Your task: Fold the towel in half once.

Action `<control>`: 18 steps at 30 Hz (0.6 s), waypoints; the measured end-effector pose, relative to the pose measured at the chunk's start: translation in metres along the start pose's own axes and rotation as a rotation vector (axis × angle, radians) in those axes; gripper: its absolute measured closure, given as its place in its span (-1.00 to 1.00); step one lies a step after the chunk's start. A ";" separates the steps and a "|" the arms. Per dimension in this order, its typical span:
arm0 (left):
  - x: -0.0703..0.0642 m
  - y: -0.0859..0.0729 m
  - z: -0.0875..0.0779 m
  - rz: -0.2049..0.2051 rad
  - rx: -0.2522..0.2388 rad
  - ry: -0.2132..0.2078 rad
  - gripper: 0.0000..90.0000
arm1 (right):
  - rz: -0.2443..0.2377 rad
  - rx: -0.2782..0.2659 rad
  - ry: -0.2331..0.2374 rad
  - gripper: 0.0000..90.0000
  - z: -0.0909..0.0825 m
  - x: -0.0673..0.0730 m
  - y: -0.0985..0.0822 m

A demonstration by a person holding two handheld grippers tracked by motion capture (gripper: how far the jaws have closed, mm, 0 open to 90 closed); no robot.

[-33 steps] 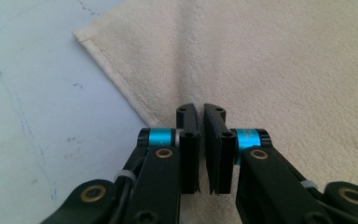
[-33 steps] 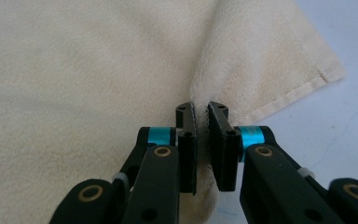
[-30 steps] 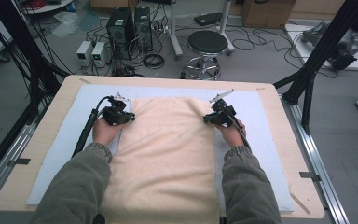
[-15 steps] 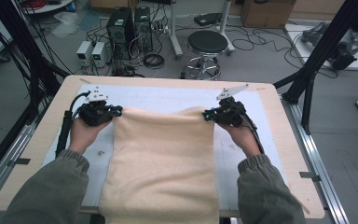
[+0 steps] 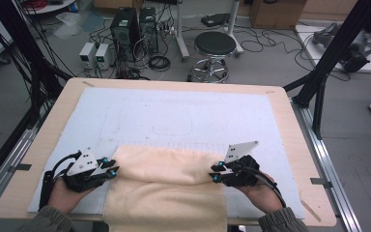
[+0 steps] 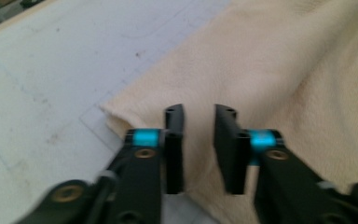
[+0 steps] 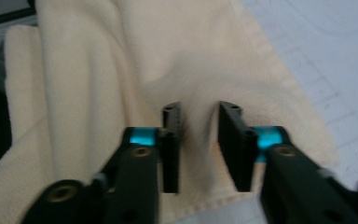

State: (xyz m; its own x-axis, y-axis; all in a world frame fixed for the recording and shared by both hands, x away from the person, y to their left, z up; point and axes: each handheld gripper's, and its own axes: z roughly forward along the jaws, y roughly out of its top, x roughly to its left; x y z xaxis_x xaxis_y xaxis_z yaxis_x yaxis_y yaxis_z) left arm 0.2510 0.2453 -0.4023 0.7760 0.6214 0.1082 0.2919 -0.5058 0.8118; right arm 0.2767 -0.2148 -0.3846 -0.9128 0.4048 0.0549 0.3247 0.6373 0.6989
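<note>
A: Largest thing first?

B: Wooden table, seen from above, topped almost edge to edge by a pale mat. Floor beyond crowded with cables, a round stool and computer boxes.

A: And on the mat?

B: Cream towel, doubled over on the near half, with a soft rounded fold facing away and the lower part hanging past the near edge.

A: Long axis of that fold?

B: Straight across the table, left to right, from one tool to the other.

A: Position of the tools?

B: Left gripper at the left end of the fold, right gripper at the right end, each pointing inward. So, towel to the inside of both, stretched between them. Neither hand closer; evenly matched, one per end.

A: Jaws?

B: Apart on both sides, having just been opening. In the left gripper view, black pads spread over the towel's corner, cloth behind the gap, nothing pinched. In the right gripper view, much the same: pads parted, rumpled cloth beyond them, no pressure on it.

A: Likely next concern?

B: Probably a fresh grip. Worth noting: fold ends just beside the fingertips, so only a short inward reach needed.
</note>
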 end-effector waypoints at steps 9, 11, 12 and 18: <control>0.025 0.020 0.020 -0.038 -0.008 0.021 0.21 | 0.049 -0.034 -0.107 0.17 0.009 -0.036 0.007; 0.029 0.021 0.032 -0.053 -0.009 0.028 0.20 | 0.070 -0.003 -0.115 0.13 0.020 -0.045 0.006; 0.031 0.021 0.038 -0.049 0.004 0.051 0.18 | 0.079 -0.001 -0.115 0.13 0.024 -0.049 0.005; 0.044 0.016 0.067 -0.082 0.100 0.030 0.10 | 0.127 0.043 -0.082 0.25 0.049 -0.061 0.001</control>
State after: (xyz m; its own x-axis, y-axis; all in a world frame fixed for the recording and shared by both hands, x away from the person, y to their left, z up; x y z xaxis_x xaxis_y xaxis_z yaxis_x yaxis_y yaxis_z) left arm 0.3272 0.2241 -0.4232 0.7305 0.6801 0.0617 0.4094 -0.5084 0.7575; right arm 0.3447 -0.2068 -0.4216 -0.8410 0.5348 0.0814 0.4481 0.6045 0.6586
